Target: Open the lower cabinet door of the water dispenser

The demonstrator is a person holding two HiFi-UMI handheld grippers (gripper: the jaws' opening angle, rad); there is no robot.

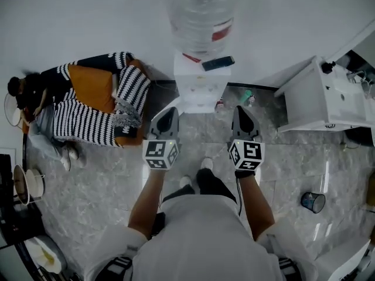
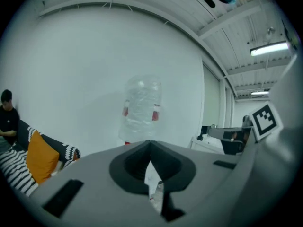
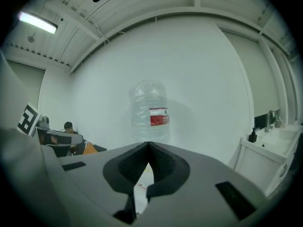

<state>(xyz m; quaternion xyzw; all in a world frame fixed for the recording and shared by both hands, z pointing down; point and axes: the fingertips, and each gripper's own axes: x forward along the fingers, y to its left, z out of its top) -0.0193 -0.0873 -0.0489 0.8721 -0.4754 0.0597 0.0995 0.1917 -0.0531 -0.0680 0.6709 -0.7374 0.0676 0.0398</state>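
Grey marble floor (image 1: 105, 198) runs under the person's shoes (image 1: 206, 163). Over it, the left hand-held gripper (image 1: 168, 113) and right hand-held gripper (image 1: 243, 111) are both pinched closed on nothing (tips meeting), pointed at the far water dispenser (image 1: 202, 78). A small dark bin (image 1: 313, 202) stands near right. A striped sofa (image 1: 94, 119) sits left and a white sink unit (image 1: 328, 101) right. The dispenser backs onto the white wall (image 1: 88, 16), its lower door too foreshortened to read.

An office break corner, shown by a white water dispenser (image 1: 200, 82) with a clear plastic bottle (image 1: 201, 22) on top, a black-and-white striped sofa (image 1: 82, 122) with an orange cushion (image 1: 91, 88), a white sink cabinet (image 1: 307, 104), grey marble-look floor tiles (image 1: 105, 186) and a ceiling strip light (image 2: 269, 48)
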